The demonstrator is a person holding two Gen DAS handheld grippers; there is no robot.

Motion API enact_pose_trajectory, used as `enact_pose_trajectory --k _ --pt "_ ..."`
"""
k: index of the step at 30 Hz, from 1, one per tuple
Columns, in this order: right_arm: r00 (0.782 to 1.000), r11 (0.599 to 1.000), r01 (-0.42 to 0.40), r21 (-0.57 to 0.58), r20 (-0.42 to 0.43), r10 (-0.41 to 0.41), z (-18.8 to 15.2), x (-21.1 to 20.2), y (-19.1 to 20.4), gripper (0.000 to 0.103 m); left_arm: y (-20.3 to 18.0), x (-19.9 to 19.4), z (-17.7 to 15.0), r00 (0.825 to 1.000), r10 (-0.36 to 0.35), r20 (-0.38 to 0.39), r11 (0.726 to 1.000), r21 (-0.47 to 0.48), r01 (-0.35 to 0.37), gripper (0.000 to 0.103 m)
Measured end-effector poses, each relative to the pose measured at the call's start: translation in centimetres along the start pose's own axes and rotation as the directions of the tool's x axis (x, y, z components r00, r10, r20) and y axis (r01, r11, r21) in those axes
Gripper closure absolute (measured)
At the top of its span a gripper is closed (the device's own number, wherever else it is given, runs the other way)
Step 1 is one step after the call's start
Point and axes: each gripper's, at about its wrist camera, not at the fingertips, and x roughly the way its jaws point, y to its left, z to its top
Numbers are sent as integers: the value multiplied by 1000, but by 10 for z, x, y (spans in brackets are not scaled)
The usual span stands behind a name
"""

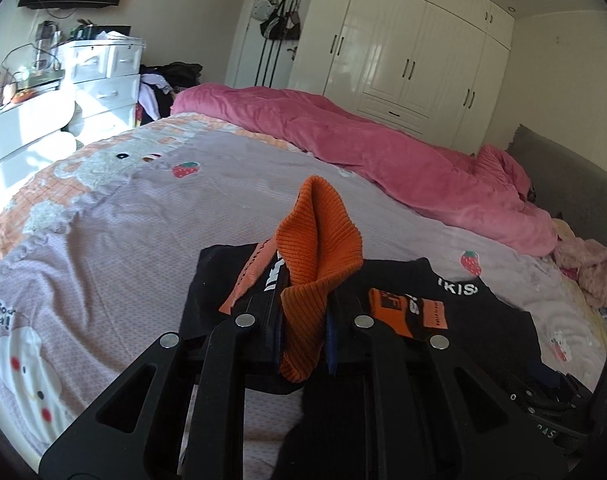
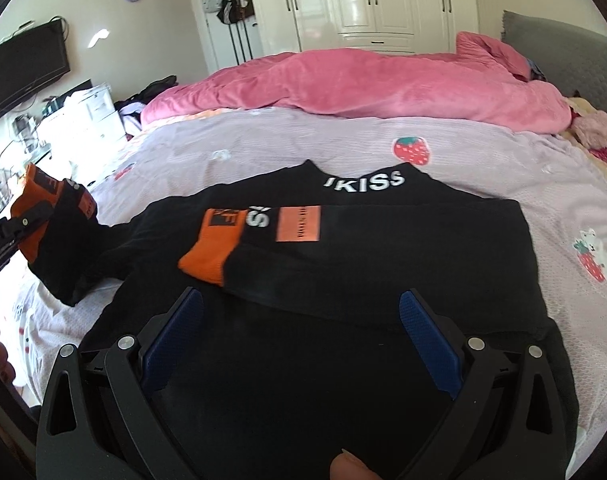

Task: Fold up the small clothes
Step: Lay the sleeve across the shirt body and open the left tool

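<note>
My left gripper (image 1: 303,312) is shut on the orange ribbed cuff of a black and orange sock (image 1: 317,240). The cuff sticks up past the jaws and the black foot hangs below. From the right wrist view the left gripper (image 2: 11,232) is at the left edge, holding that sock (image 2: 59,220) lifted over the bed. A matching second sock (image 2: 259,240) lies flat on a black garment (image 2: 443,248) with white lettering, spread on the bed. My right gripper (image 2: 303,340) hovers over the garment's near part, open, with nothing between its blue pads (image 2: 431,344).
A pink duvet (image 2: 363,84) is bunched along the far side of the lilac bed sheet (image 1: 123,220). White drawers (image 1: 103,76) stand at the left, a wardrobe (image 1: 415,48) behind, a grey headboard (image 2: 563,52) at the right. A pink fluffy item (image 1: 591,272) lies near the headboard.
</note>
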Motion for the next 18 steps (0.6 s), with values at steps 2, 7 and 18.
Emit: enact_pose_trajectory --k 2,7,18 --pt "1000 1000 -8 28 3 8 2 -2 -10 5 -14 7 -3 999 -23 -22 1000 16 23 95" --pt "1000 998 -3 68 28 1 8 -11 -26 5 -44 20 -11 997 -43 -64 997 65 47 95" --pt "999 983 -1 183 36 -6 12 -14 -62 5 -68 32 -27 969 -170 -180 981 64 184 71"
